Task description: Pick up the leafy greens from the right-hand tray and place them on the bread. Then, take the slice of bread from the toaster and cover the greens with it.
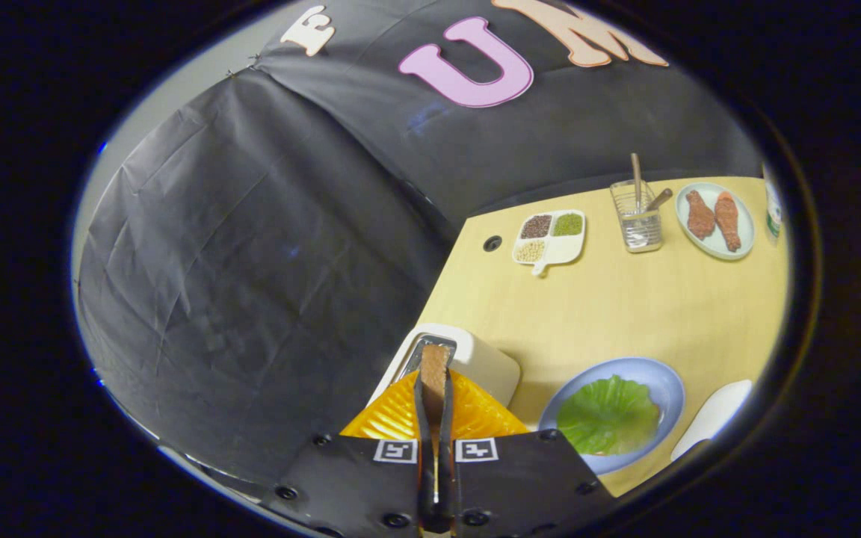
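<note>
claw [436,407] clamped edge-on on bread slice [434,373], we hold it above toaster [475,359] | greens [608,415] on blue plate [662,381], 3 o'clock of claw, awaiting cover

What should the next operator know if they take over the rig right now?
Tongs: shut on the slice of bread, gripped edge-on at the toaster slot.
Greens: already lying on the blue plate, just right of the toaster; bread under them is barely visible.
Done: greens placed, top slice grasped.
Left: lift the slice clear, carry it to the plate and lay it flat over the greens.
</note>
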